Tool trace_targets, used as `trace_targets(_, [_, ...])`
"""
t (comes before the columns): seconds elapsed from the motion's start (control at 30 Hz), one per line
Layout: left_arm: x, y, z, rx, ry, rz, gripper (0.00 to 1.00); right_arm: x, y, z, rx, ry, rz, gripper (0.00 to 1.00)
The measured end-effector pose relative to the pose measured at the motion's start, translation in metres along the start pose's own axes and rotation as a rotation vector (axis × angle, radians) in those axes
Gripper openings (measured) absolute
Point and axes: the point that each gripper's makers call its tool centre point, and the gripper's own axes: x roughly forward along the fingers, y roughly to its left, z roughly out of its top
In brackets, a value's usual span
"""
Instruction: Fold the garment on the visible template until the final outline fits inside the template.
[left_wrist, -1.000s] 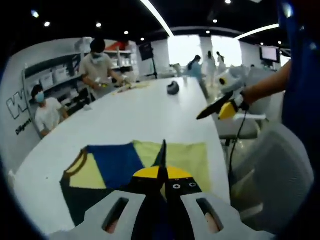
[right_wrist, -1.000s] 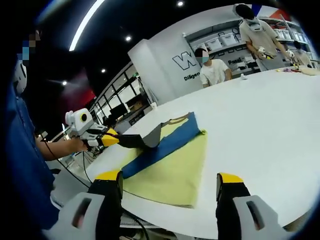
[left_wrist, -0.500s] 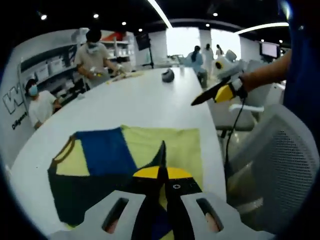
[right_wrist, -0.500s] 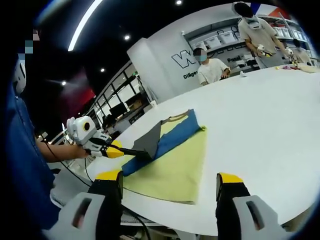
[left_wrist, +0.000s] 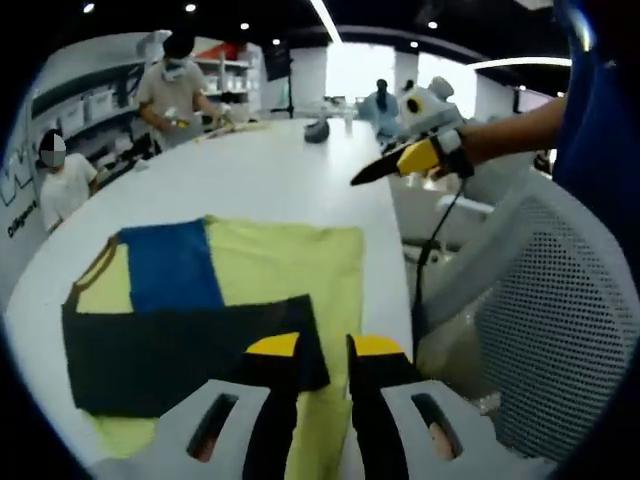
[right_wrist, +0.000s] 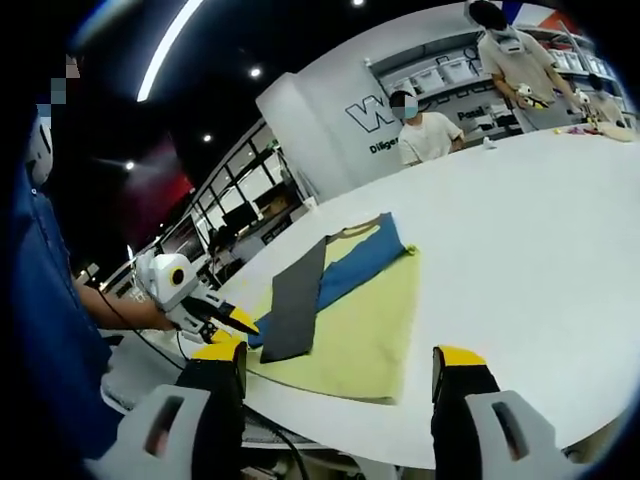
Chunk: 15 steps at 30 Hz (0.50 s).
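— Where does the garment (left_wrist: 230, 290) lie?

— Flat on the white table (left_wrist: 270, 170); in the left gripper view it spreads from the centre toward 8 o'clock, yellow-green with a blue panel (left_wrist: 170, 265) at about 10 o'clock and a dark flap (left_wrist: 180, 350) folded across its near part; in the right gripper view the garment (right_wrist: 350, 320) sits near the table's edge at about 8 o'clock of centre, the dark flap (right_wrist: 293, 300) running as a strip along its left side with the blue panel (right_wrist: 365, 265) just beyond it.

— And the left gripper (left_wrist: 322, 350)?

— Its yellow-tipped jaws stand slightly parted with nothing between them, over the near edge of the garment by the dark flap's corner; whether they touch the cloth I cannot tell; in the right gripper view the left gripper (right_wrist: 238, 322) is held just beside the garment's near left corner.

— The right gripper (right_wrist: 340, 365)?

— Wide apart and empty, jaws rising at 6 o'clock, well clear of the cloth; in the left gripper view the right gripper (left_wrist: 385, 165) hangs in the air at 1 o'clock, off the table's right edge; a mesh chair (left_wrist: 520, 330) stands at 4 o'clock.

— Anyone else about?

— A seated person (right_wrist: 425, 130) and a standing person (right_wrist: 515, 60) at the table's far side.
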Motion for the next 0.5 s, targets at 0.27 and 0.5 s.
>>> trace_targets(0.27, [-0.02,0.001,-0.01,-0.093,-0.003,0.037,0.37,0.004,0.005,0.002,0.001,0.0,0.014,0.74])
trace_targets(0.5, [-0.068,0.04,-0.032,-0.372,-0.073,0.221,0.45,0.005,0.002,-0.006,0.011,0.015,0.025,0.7])
